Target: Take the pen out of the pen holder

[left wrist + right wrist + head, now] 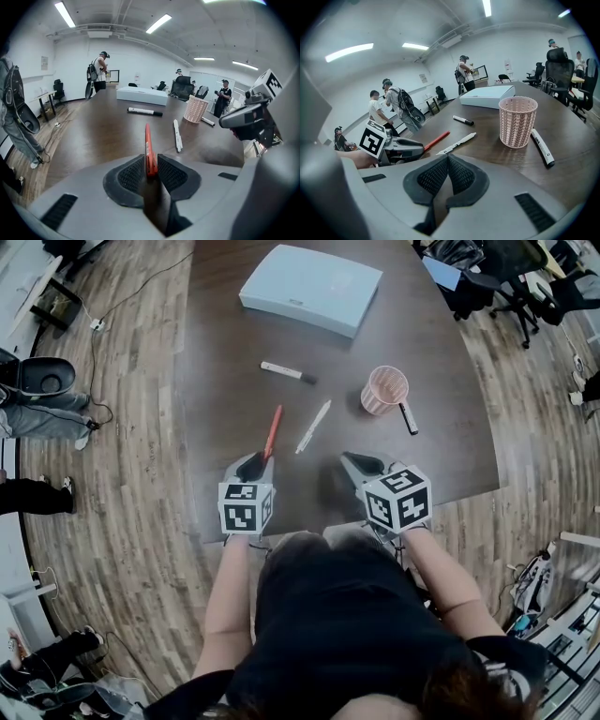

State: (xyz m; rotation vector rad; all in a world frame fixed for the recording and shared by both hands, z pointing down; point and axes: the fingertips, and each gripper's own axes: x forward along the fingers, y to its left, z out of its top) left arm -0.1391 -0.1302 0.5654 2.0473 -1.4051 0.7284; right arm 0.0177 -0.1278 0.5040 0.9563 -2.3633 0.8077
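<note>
The pink mesh pen holder (384,388) stands upright on the dark table, to the right of centre, and I see no pen in it. A red pen (273,432) lies flat on the table, its near end between the jaws of my left gripper (255,465). In the left gripper view the pads stand slightly apart around that red pen (148,143), with a thin gap showing, so the left gripper (150,171) is open. My right gripper (361,465) hovers near the table's front edge, short of the holder (517,121). The right gripper (448,176) is shut on nothing.
A white pen (313,427) lies beside the red one. A black-capped marker (287,371) lies farther back, and another marker (409,418) lies right of the holder. A flat white box (311,287) sits at the table's far end. Office chairs and standing people surround the table.
</note>
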